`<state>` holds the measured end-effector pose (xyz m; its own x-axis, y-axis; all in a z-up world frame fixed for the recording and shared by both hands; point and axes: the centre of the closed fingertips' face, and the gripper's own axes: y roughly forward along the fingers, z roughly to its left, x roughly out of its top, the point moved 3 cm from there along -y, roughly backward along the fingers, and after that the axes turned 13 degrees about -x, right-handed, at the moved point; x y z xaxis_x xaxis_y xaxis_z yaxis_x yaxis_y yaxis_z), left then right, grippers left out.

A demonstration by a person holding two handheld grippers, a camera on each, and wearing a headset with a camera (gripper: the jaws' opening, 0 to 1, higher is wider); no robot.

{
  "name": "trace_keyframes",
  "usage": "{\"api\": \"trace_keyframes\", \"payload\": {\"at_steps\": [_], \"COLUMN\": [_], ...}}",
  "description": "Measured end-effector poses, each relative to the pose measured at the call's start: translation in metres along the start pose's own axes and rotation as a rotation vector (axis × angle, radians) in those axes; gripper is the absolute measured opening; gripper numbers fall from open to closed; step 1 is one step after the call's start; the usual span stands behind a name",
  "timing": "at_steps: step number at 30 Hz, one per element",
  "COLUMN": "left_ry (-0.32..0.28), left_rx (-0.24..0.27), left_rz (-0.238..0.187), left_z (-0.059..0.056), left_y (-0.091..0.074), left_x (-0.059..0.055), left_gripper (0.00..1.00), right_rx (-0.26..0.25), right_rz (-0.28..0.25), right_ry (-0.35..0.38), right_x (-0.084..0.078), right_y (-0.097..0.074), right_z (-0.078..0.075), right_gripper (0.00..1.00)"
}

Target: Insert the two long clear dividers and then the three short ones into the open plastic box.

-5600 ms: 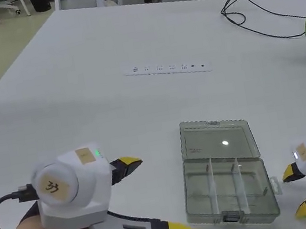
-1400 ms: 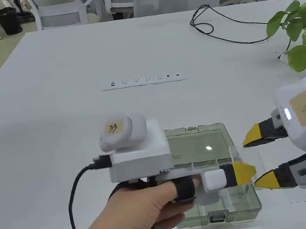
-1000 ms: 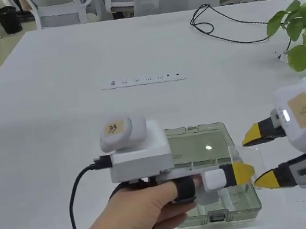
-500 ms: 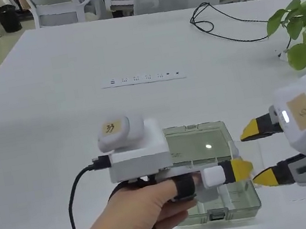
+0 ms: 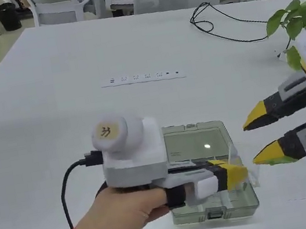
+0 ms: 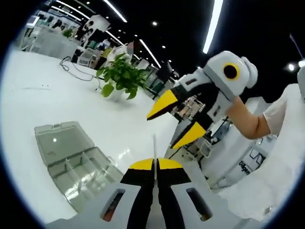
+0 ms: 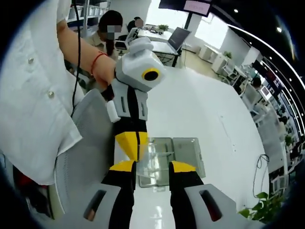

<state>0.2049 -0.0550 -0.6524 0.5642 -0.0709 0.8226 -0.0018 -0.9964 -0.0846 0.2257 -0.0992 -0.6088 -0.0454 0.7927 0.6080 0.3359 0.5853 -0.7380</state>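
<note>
The open clear plastic box [image 5: 187,211] lies near the table's front edge, its lid [image 5: 196,141] folded back flat. Clear dividers stand inside the box [image 6: 71,160]. My left gripper [image 5: 235,173] hovers over the box's right side, shut on a small clear divider [image 5: 241,158]. In the left gripper view the divider [image 6: 154,145] stands edge-on between the shut yellow tips. My right gripper [image 5: 261,136] hangs open to the right of it, raised above the table, nothing between its fingers. In the right gripper view the left gripper [image 7: 132,143] holds the divider [image 7: 155,160] above the box [image 7: 186,152].
A white power strip [image 5: 144,79] lies mid-table. A black cable [image 5: 225,20] loops at the back right beside a green potted plant [image 5: 301,16]. Office chairs stand beyond the far table edge. A person's white sleeve fills the left of the right gripper view.
The right gripper has risen and drawn off to the right, away from the divider. The left gripper has tipped a little, still shut on the divider above the box.
</note>
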Motion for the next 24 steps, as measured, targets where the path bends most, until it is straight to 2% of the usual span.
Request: {"api": "trace_keyframes", "payload": {"at_steps": [2, 3, 4, 6, 8, 10, 16, 24], "left_ry": [0.077, 0.083, 0.117, 0.171, 0.18, 0.218, 0.246, 0.27], "left_rx": [-0.03, -0.034, -0.043, -0.052, -0.067, -0.089, -0.107, -0.129], "left_rz": [0.013, 0.027, 0.046, 0.067, 0.073, 0.073, 0.081, 0.066], "left_z": [-0.005, -0.006, -0.007, -0.008, -0.012, -0.016, -0.019, -0.025], "left_y": [0.0, -0.001, -0.002, -0.003, -0.003, -0.004, -0.005, -0.007], "left_x": [0.0, -0.001, -0.003, -0.005, -0.006, -0.004, -0.005, -0.003], "left_gripper": [0.0, 0.0, 0.0, 0.0, 0.0, 0.0, 0.0, 0.0], "right_rx": [0.071, 0.096, 0.149, 0.206, 0.261, 0.282, 0.375, 0.435], "right_rz": [-0.026, -0.032, -0.043, -0.052, -0.056, -0.051, -0.04, -0.035], "right_ry": [0.027, 0.032, 0.05, 0.065, 0.078, 0.074, 0.065, 0.063], "right_x": [0.003, 0.004, 0.006, 0.01, 0.012, 0.011, 0.013, 0.013], "right_y": [-0.001, -0.002, -0.003, -0.004, -0.005, -0.003, -0.002, 0.002], "right_z": [0.002, 0.003, 0.007, 0.013, 0.016, 0.015, 0.027, 0.036], "right_gripper": [0.24, 0.22, 0.21, 0.18, 0.17, 0.16, 0.1, 0.07]}}
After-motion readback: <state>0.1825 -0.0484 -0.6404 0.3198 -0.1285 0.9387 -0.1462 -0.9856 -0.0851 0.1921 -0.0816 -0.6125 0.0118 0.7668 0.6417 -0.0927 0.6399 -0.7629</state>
